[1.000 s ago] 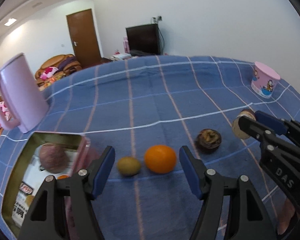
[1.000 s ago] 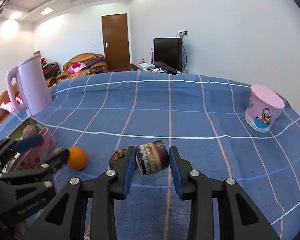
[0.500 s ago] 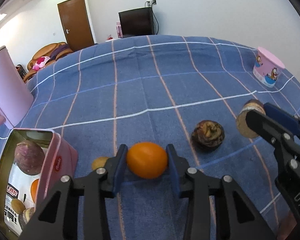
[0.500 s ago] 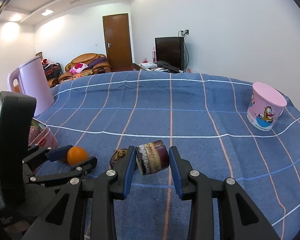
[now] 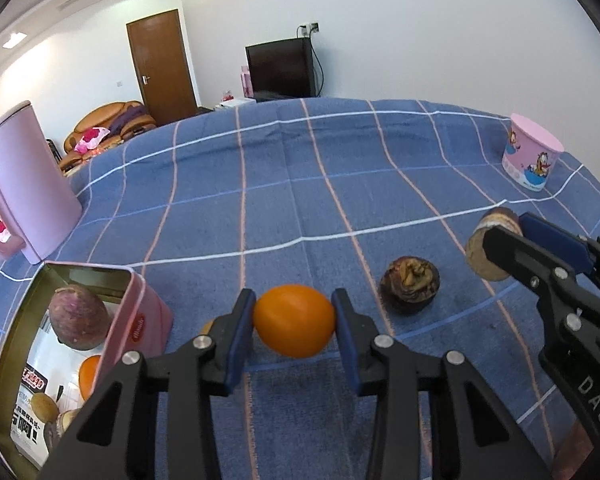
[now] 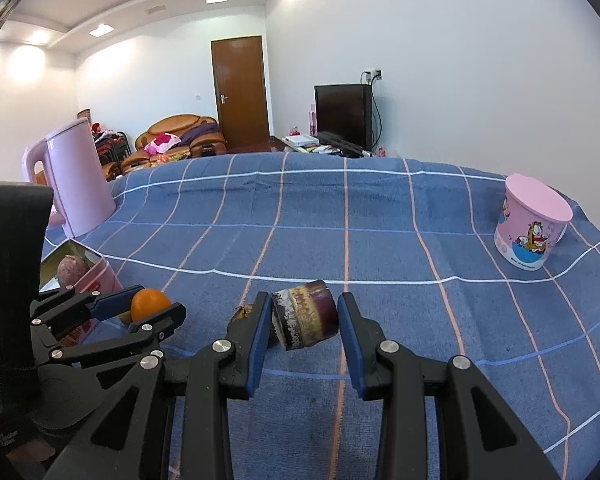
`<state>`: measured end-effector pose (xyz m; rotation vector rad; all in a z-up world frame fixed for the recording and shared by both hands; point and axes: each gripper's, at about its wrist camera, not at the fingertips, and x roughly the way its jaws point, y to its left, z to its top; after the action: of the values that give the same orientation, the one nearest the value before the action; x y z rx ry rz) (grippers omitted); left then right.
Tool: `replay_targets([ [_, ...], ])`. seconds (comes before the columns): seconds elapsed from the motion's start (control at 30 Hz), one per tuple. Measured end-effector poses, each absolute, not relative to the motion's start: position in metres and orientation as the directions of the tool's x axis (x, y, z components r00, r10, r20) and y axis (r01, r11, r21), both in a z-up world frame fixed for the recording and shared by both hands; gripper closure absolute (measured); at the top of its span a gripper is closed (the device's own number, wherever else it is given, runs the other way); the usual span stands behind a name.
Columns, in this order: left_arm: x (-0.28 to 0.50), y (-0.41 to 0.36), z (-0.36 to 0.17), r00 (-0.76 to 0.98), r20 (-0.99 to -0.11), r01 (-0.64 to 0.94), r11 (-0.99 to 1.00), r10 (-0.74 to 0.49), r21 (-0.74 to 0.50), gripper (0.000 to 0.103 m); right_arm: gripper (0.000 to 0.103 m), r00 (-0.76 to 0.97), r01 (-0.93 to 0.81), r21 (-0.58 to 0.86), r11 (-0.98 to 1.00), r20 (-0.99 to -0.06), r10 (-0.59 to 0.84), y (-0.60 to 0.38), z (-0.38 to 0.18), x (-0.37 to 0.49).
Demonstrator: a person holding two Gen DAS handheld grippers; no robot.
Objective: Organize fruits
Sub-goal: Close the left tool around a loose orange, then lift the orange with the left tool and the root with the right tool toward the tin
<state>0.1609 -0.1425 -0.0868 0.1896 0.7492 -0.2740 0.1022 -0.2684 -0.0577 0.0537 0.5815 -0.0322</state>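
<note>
Since a second ago your left gripper [image 5: 294, 326] has closed its jaws from wide open onto the orange [image 5: 294, 320], and the blue pads now press on both of its sides just above the blue checked cloth [image 5: 300, 184]. Your right gripper [image 6: 303, 322] has not moved and is clamped on a short cut piece of purple-skinned fruit [image 6: 303, 318], its flat cut end facing left. What matters next is where the pink tin [image 5: 140, 320] lies: it sits just to the left of the orange, near you, open at the top, with a purplish fruit [image 5: 78, 322] and other pieces already inside. Your left hand is the nearer one to it, so I judge that the orange goes first, up over the tin's right wall. A brown round fruit [image 5: 410, 289] waits between your two grippers.
</note>
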Motion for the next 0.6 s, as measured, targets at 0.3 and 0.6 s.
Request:
replay_targets([
  [0.3, 0.158, -0.134, -0.08, 0.73, -0.661, 0.28, 0.958, -0.173, 0.058, 0.062, 0.067, 0.854, 0.04, 0.045, 0.998, -0.52, -0.011, -0.268, -0.054, 0.097],
  [0.6, 0.151, -0.131, -0.076, 0.756, -0.632, 0.263, 0.963, -0.169, 0.058, 0.062, 0.067, 0.873, 0.04, 0.042, 0.998, -0.487, -0.015, -0.267, -0.051, 0.091],
])
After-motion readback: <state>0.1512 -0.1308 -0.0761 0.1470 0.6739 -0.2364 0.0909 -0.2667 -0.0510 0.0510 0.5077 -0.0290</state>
